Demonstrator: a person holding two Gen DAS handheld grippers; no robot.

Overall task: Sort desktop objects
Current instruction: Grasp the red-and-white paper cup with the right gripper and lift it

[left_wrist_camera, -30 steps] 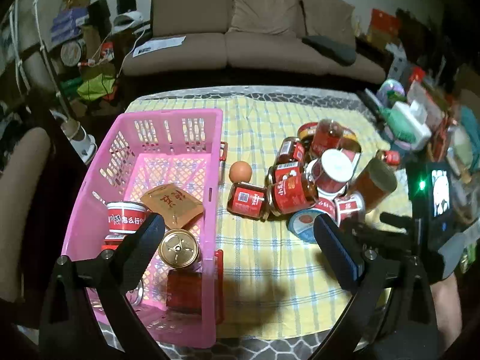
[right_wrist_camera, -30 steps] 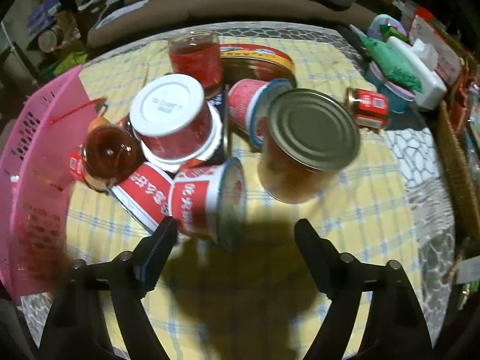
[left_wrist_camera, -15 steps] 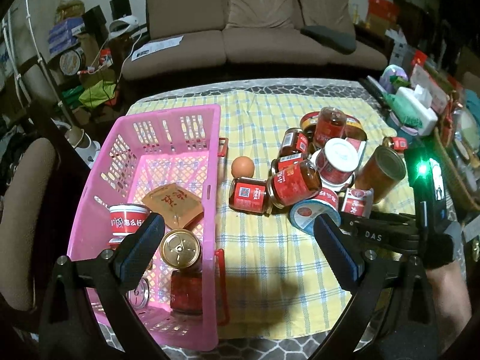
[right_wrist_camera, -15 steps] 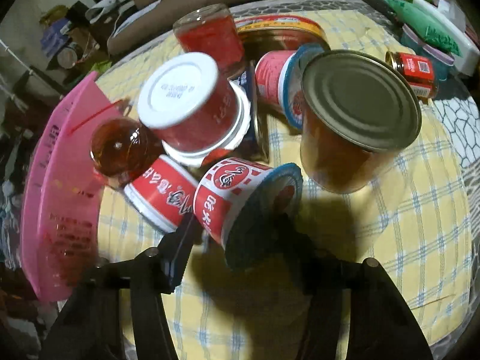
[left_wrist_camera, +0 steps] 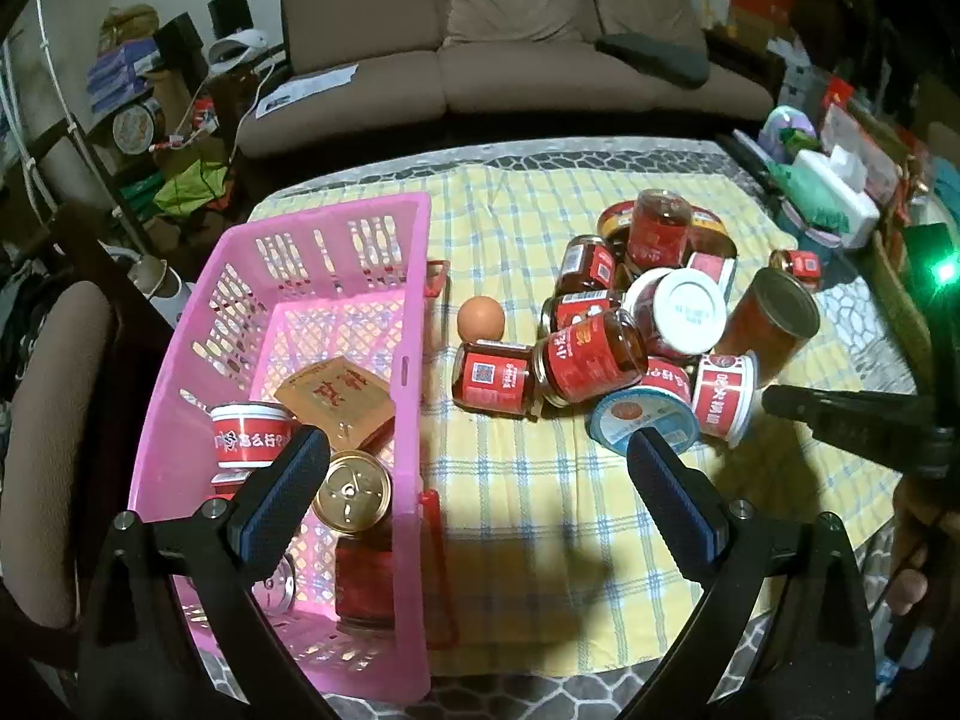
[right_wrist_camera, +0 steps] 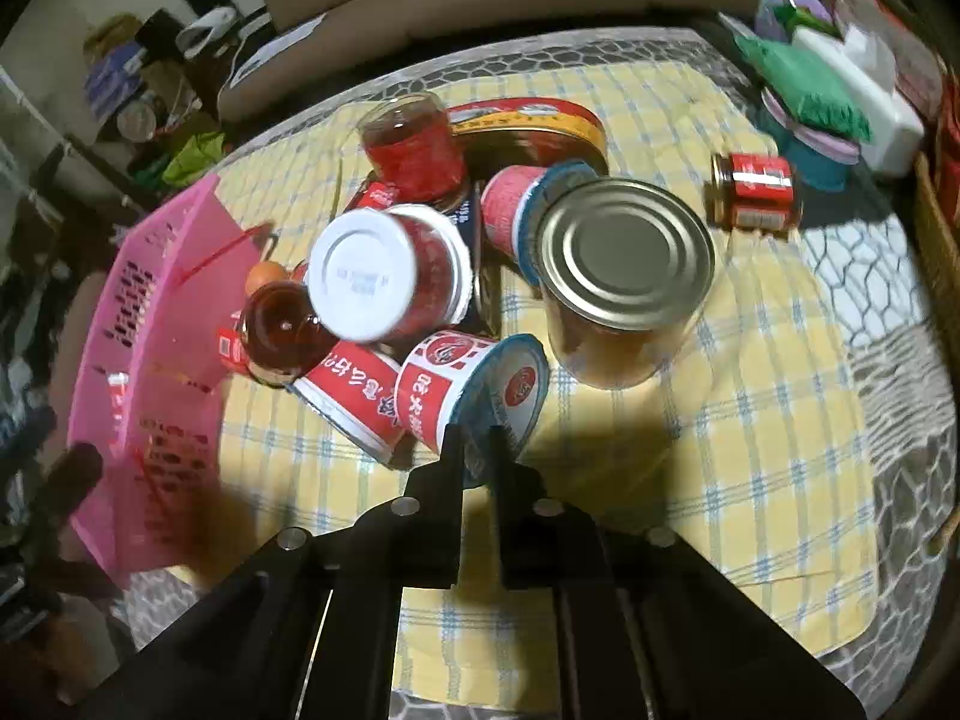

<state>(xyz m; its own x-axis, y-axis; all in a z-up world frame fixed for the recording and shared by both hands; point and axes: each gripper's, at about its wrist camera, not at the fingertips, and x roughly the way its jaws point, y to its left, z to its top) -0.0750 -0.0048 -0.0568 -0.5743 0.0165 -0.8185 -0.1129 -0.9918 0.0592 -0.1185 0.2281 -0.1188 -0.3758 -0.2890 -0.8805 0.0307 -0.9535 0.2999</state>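
On the table's yellow checked cloth (left_wrist_camera: 540, 510) sits a pink basket (left_wrist_camera: 414, 312) already holding cans and a packet. Beside it lies a heap of jars and cups. Right gripper (right_wrist_camera: 477, 450) has its jaws clamped on the rim of a red-and-white cup (right_wrist_camera: 441, 378) at the heap's near edge. Left gripper (left_wrist_camera: 477, 498) hangs with jaws wide, empty.

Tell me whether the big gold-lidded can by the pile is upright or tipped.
Upright: the can stands on the cloth with its round lid facing up; in the left wrist view it leans only slightly.
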